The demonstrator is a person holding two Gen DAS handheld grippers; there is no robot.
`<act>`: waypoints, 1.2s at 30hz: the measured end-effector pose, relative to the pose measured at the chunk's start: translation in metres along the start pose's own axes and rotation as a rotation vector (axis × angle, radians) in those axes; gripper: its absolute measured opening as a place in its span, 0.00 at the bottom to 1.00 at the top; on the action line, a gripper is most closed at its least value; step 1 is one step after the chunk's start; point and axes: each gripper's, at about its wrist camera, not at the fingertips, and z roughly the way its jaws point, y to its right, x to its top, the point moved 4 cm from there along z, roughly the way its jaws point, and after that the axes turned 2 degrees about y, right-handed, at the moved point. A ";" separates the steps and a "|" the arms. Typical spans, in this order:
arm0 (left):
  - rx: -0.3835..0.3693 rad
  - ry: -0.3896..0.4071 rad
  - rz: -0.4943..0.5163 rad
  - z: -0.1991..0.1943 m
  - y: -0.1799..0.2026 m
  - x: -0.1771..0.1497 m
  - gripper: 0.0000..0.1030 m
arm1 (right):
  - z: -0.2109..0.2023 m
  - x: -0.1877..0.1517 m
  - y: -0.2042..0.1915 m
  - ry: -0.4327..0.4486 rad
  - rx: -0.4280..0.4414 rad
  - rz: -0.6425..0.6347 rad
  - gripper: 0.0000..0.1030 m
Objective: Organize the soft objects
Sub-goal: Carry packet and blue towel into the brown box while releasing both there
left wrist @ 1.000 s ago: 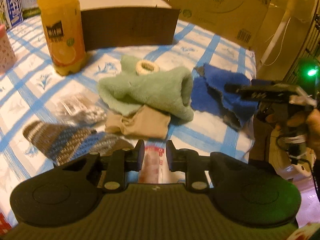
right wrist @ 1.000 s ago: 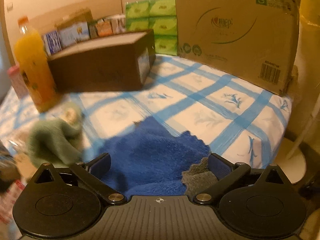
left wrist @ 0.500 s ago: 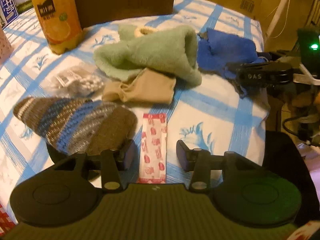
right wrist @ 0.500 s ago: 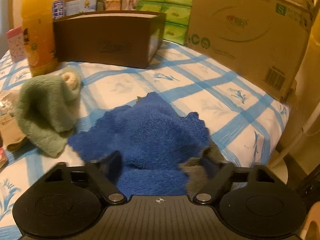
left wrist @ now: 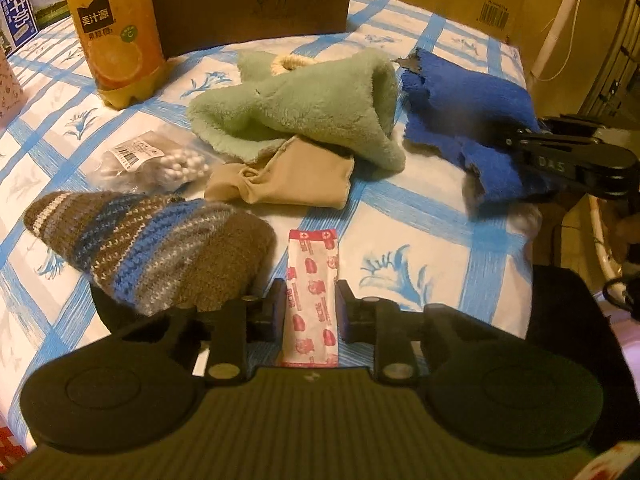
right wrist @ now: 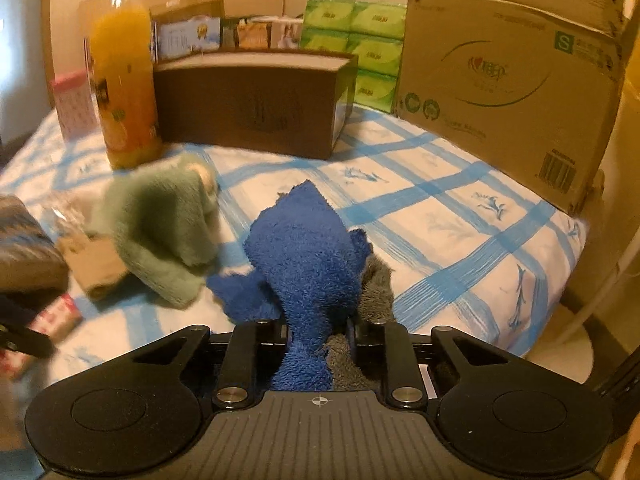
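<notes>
The right tool point(right wrist: 318, 334) is clamped on the blue towel point(right wrist: 308, 248) at the table point(right wrist: 460, 216) edge; it looks light and floppy, best pinched at a bunched fold. The left tool point(left wrist: 310, 312) sits apart around a packet point(left wrist: 312, 300).

Worktop point(left wrist: 420, 216) w/ white cloth, blue check + leaf print. On it: orange juice bottle point(left wrist: 116, 32) upright at back left, dark brown box point(left wrist: 248, 0) just beside it, big cardboard carton point(right wrist: 508, 80) at far right edge. Centre: green fleece cloth point(left wrist: 304, 100) partly over beige fabric point(left wrist: 288, 176). Near: striped knit hat point(left wrist: 152, 244), bag of cotton swabs point(left wrist: 152, 160), red-white packet point(left wrist: 312, 280).
</notes>
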 end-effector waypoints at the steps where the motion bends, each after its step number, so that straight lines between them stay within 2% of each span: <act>1: -0.004 0.006 -0.003 -0.003 0.000 0.001 0.22 | -0.005 0.002 0.000 0.008 0.011 0.018 0.22; 10: -0.039 0.107 -0.037 -0.040 -0.006 0.030 0.22 | -0.050 0.036 0.004 0.116 0.064 0.091 0.22; 18: -0.035 0.211 -0.020 -0.058 -0.019 0.090 0.22 | -0.058 0.085 0.014 0.174 0.117 0.106 0.22; 29: 0.031 0.363 0.006 -0.052 -0.023 0.215 0.22 | -0.015 0.180 0.040 0.262 0.200 0.140 0.22; 36: 0.080 0.405 -0.036 -0.027 -0.035 0.289 0.23 | 0.036 0.245 0.048 0.292 0.266 0.148 0.23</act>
